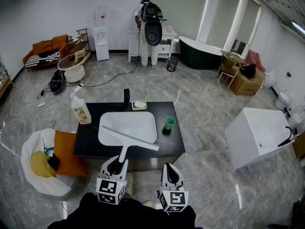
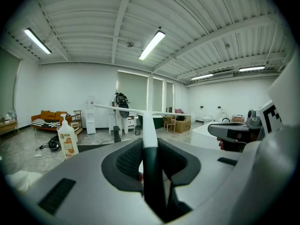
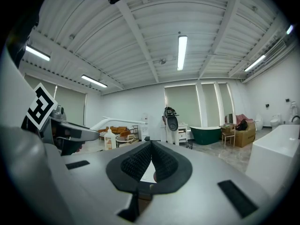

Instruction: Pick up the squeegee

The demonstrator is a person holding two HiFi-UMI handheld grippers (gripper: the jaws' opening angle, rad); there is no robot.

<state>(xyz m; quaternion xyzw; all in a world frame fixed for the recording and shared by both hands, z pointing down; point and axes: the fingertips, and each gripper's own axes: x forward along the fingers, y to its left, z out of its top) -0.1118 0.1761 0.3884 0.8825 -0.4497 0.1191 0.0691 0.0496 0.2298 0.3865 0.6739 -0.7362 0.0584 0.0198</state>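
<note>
The squeegee (image 1: 128,137) is white, with a long blade and a handle that turns black at the lower end. It hangs above the white sink basin (image 1: 138,120), blade slanting across it. My left gripper (image 1: 116,165) is shut on the handle. In the left gripper view the handle (image 2: 149,139) runs straight up between the ribbed pads (image 2: 129,161), and the blade (image 2: 126,109) crosses at the top. My right gripper (image 1: 170,173) is beside the left one, near the counter's front edge. Its jaws meet at the tips with nothing between them (image 3: 151,146).
The black counter (image 1: 90,142) bears a soap bottle (image 1: 81,109), a black faucet (image 1: 127,97), a soap dish (image 1: 139,105) and a green cup (image 1: 169,123). A white tub (image 1: 257,135) stands right, a beanbag (image 1: 47,161) left. A person (image 1: 148,32) stands at the back.
</note>
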